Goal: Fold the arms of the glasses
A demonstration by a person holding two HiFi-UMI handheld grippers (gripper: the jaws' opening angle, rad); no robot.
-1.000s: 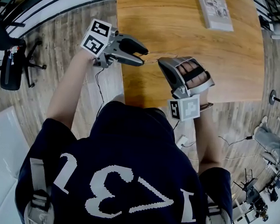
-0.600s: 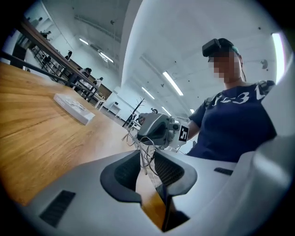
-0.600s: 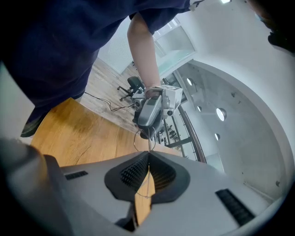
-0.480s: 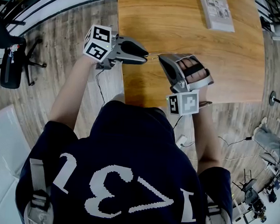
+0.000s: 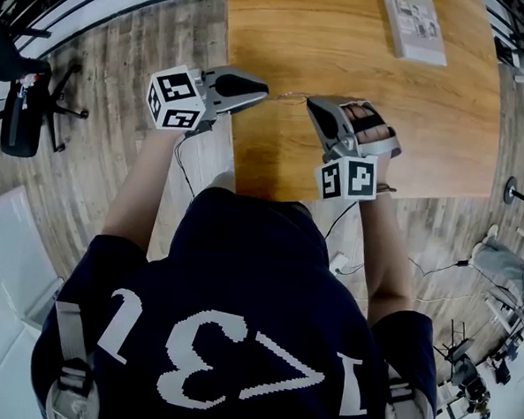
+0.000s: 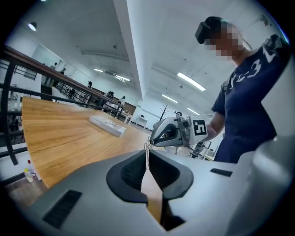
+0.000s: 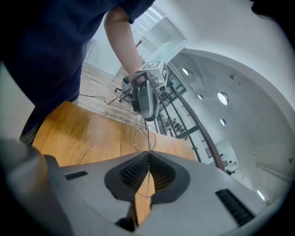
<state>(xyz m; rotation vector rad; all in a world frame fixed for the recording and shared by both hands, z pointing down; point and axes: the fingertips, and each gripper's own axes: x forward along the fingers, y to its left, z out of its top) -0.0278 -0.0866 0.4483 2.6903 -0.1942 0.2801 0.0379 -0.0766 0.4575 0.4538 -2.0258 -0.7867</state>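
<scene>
Thin wire-rimmed glasses (image 5: 288, 95) hang in the air over the near left corner of the wooden table (image 5: 410, 107), stretched between my two grippers. My left gripper (image 5: 264, 91) comes in from the left, and its jaws are closing on a thin metal end of the glasses (image 6: 147, 146), with the pads pressing on it. My right gripper (image 5: 313, 104) is shut on the wire lens rim (image 7: 144, 137), which sticks out past its pads. In the left gripper view the right gripper (image 6: 171, 132) faces me; in the right gripper view the left gripper (image 7: 145, 98) does.
A flat white booklet (image 5: 415, 26) lies at the table's far side, also in the left gripper view as the booklet (image 6: 107, 125). A black office chair (image 5: 19, 101) stands on the wood floor to the left. Cables run across the floor near the table's edge.
The left gripper's jaws, wide open a second ago, have come together on the glasses. Its marker cube has rolled down and to the left. The right gripper has shifted slightly right, still shut.
</scene>
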